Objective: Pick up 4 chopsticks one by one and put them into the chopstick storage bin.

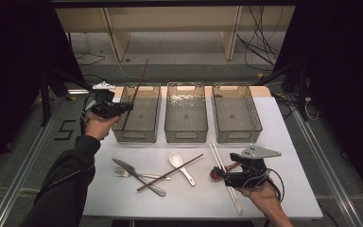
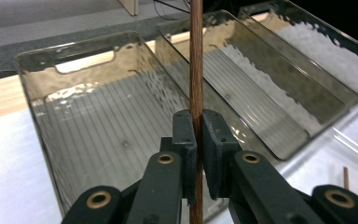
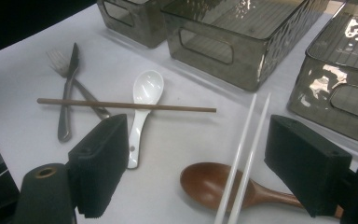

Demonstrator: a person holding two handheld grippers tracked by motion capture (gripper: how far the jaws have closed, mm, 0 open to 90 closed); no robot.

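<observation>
My left gripper (image 1: 128, 107) pinches a brown chopstick (image 1: 135, 92), holding it tilted over the left bin (image 1: 139, 135), its upper end pointing far and right. My right gripper (image 1: 219, 174) sits low at the near right with jaws spread wide above the wooden spoon (image 3: 214, 184) and white chopsticks (image 3: 244, 154), touching neither.

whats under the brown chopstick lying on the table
The brown chopstick lies across the white spoon's handle and over the knife and fork. The strips it covers are hidden.
</observation>
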